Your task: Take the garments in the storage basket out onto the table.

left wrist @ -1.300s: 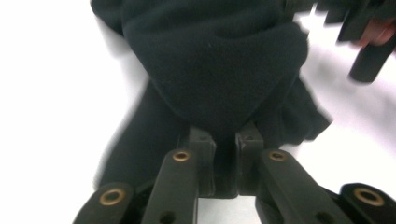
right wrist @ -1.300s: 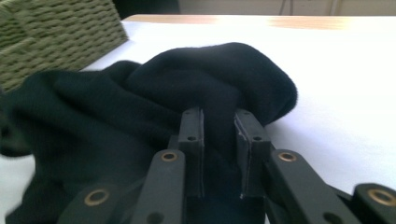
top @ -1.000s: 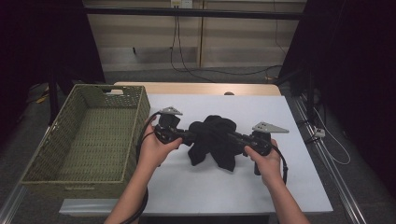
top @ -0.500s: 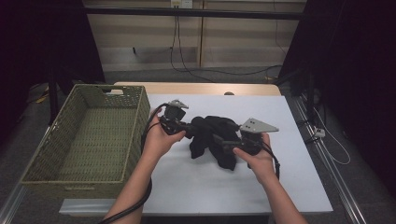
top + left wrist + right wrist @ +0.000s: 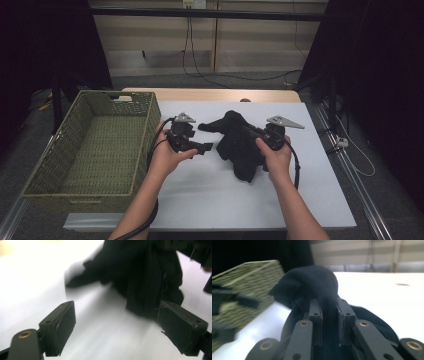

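White table (image 5: 210, 200), wooden strip along its far edge. Green woven basket (image 5: 90, 145) at nine o'clock, overhanging the left edge. Black garment (image 5: 240, 145) crumpled at centre, slightly toward two o'clock.

place: lab (recording rig) | cues: black curtains (image 5: 45, 45), trailing cables (image 5: 200, 60), white table (image 5: 210, 195)

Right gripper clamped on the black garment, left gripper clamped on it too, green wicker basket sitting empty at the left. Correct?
Not quite: the left gripper is not clamped on the black garment. Its jaws have just opened and stand wide apart over bare white table, as the left gripper view shows. The right gripper is indeed shut on a fold of the garment, and the green wicker basket at the left is empty.
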`<control>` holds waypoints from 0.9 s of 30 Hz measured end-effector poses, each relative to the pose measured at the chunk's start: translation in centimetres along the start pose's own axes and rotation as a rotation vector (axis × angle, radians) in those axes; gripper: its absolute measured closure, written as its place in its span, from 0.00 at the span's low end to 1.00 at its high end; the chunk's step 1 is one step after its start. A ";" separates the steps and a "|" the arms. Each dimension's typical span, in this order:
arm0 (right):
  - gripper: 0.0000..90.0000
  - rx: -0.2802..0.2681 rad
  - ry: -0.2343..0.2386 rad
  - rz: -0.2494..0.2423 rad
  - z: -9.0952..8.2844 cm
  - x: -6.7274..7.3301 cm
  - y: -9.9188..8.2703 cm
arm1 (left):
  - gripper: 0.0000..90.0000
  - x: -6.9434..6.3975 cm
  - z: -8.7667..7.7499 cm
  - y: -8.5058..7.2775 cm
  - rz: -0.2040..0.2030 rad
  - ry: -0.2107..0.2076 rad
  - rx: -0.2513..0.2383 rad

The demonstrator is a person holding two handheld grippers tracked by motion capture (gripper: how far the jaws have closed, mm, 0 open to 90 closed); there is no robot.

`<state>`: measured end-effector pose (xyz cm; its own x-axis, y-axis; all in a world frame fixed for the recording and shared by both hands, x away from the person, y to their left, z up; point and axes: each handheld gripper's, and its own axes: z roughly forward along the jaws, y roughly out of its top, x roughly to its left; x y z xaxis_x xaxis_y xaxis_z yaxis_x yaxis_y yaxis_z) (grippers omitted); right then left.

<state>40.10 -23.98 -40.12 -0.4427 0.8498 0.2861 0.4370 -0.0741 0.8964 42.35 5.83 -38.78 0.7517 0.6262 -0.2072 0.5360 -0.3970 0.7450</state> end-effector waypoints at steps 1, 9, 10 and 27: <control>0.85 0.009 -0.026 0.008 -0.1 -0.4 -0.2 | 0.16 0.0 0.3 -0.4 -0.007 -0.003 0.007; 0.83 0.054 -0.190 0.023 -0.3 -4.4 -1.9 | 0.17 -0.1 1.2 -1.6 -0.011 -0.017 0.036; 0.81 0.067 -0.208 0.023 -0.2 -4.8 -2.1 | 0.17 -0.2 1.2 -1.6 -0.013 -0.019 0.026; 0.21 0.300 -0.079 -0.082 0.1 -4.3 -4.4 | 0.17 -0.3 0.9 -2.0 0.008 -0.017 0.027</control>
<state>40.13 -27.23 -45.34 -0.4291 0.8853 0.1793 0.6186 0.1434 0.7725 41.39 5.82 -40.71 0.7622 0.6117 -0.2119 0.5399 -0.4200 0.7295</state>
